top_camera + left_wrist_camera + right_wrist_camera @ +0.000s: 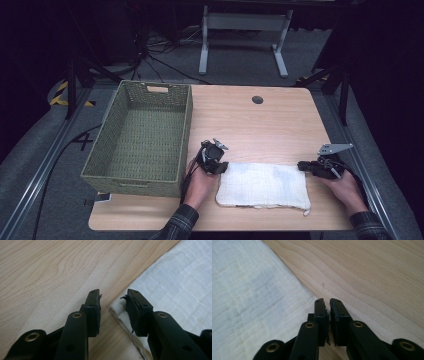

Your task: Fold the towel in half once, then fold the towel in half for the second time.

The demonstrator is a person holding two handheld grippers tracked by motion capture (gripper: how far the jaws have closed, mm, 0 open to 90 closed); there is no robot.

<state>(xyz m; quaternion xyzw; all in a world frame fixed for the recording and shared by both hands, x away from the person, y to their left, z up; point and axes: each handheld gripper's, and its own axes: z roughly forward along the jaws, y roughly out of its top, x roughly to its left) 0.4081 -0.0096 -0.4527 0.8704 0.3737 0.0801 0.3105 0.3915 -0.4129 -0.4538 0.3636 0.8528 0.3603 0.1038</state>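
Cloth (262, 185) corner under left tongs (223, 169); sleeves (176, 224) cut by bottom edge.

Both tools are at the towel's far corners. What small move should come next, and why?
Probably ease the left tool forward and close it on the towel corner: its jaws stand open with that corner between them. The right tool looks nearly shut at the towel's edge, so it would need opening first.

both forearms wore dark plaid sleeves (181, 220). the left gripper (113, 308) and right gripper (329, 315) were black, with brass-ringed screw holes and frayed pads (132, 312); a grey three-cornered plate (334, 148) topped the right one.
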